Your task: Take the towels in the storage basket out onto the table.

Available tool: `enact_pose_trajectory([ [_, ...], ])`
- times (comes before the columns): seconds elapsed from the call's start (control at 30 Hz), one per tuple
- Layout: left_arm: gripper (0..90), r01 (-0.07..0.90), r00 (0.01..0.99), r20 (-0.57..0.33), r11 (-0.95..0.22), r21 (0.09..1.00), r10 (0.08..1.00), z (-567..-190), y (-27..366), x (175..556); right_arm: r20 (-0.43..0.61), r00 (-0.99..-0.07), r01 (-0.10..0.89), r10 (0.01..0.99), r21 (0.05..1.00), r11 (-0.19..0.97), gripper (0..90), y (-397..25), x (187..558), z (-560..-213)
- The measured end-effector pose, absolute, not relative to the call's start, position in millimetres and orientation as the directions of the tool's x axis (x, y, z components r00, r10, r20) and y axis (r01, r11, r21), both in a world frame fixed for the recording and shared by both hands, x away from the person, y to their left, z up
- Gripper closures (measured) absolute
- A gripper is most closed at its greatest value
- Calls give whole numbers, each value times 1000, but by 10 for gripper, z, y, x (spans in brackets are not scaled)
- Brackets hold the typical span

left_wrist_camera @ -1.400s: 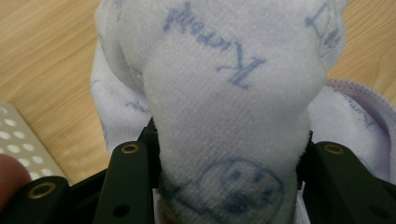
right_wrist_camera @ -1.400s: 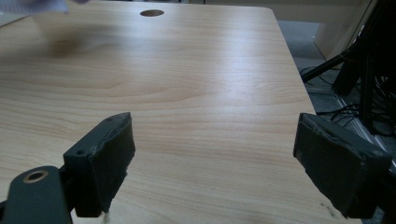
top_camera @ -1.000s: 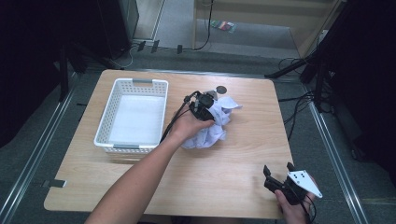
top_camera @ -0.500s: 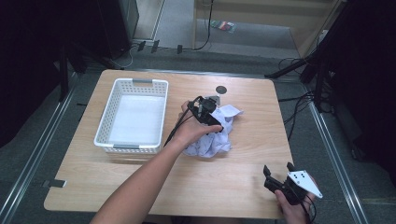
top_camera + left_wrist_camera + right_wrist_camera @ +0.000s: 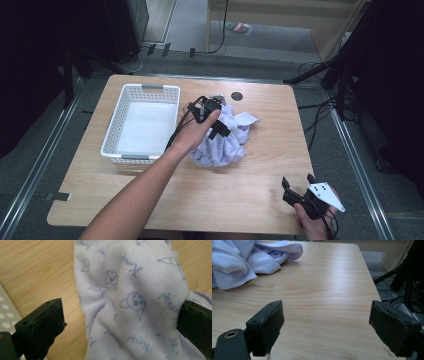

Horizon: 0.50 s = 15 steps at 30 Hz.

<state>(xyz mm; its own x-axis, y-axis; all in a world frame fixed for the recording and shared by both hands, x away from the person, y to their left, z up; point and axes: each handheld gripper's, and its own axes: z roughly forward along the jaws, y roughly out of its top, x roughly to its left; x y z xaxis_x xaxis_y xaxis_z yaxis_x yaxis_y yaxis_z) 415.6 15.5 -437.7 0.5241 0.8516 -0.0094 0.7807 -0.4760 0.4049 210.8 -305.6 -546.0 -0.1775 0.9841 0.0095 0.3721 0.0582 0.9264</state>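
The left gripper view alone reveals blue cartoon faces on the crumpled lilac terry towel. The left gripper, jaws wide, straddles it at the wooden desk's centre; the right gripper (five o'clock) gapes empty.

A crumpled pale lilac terry towel with blue printed drawings is bunched mid-table, just right of a white perforated plastic basket.

Tongs agape over table; towel far left.
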Motion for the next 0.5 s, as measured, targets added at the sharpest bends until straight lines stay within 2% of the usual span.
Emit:
enact_pose_trajectory([
  [0.5,0,758,497,8,-439,483,868,-4029,655,4006,7,-174,376,985,925,60,127,-3051,2114,-5460],
])
